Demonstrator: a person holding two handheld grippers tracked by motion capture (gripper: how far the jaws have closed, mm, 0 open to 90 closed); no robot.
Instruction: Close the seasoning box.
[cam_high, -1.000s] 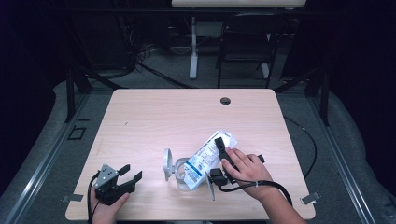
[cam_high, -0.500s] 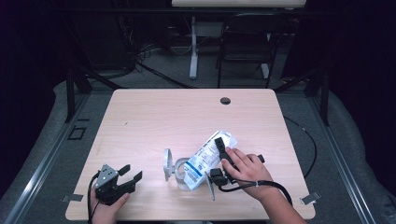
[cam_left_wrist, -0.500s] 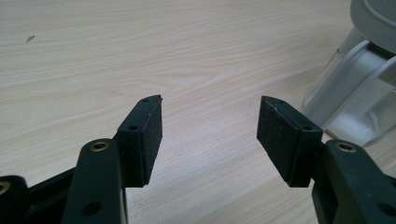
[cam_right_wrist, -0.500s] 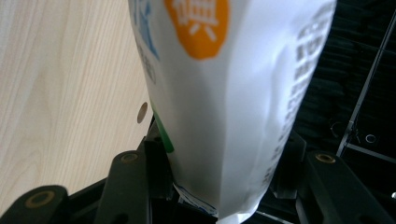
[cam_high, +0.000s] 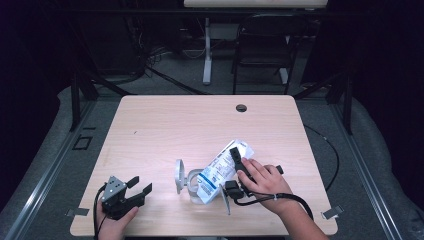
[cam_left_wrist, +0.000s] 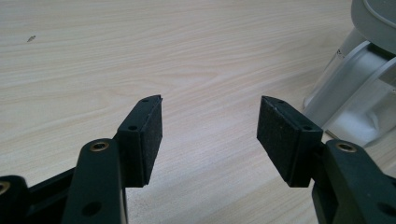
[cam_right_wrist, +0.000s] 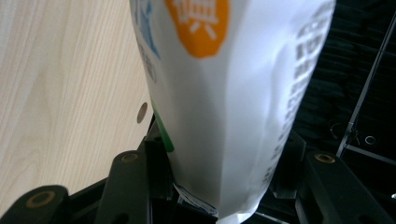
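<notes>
White printed pouch (cam_high: 220, 170) lying tilted near front edge of table (cam_high: 165, 125), clamped between jaws of right gripper (cam_high: 234, 170), mouth end against clear lidded jar (cam_high: 186, 181), left gripper (cam_high: 131, 192) at front-left corner, jaws apart, grasping nothing

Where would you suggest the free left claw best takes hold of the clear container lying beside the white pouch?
Probably across the container's clear round body, coming from the left claw's side: it lies tipped with its grey lid swung open, and the pouch covers its far side.

No visible change since earlier.
</notes>
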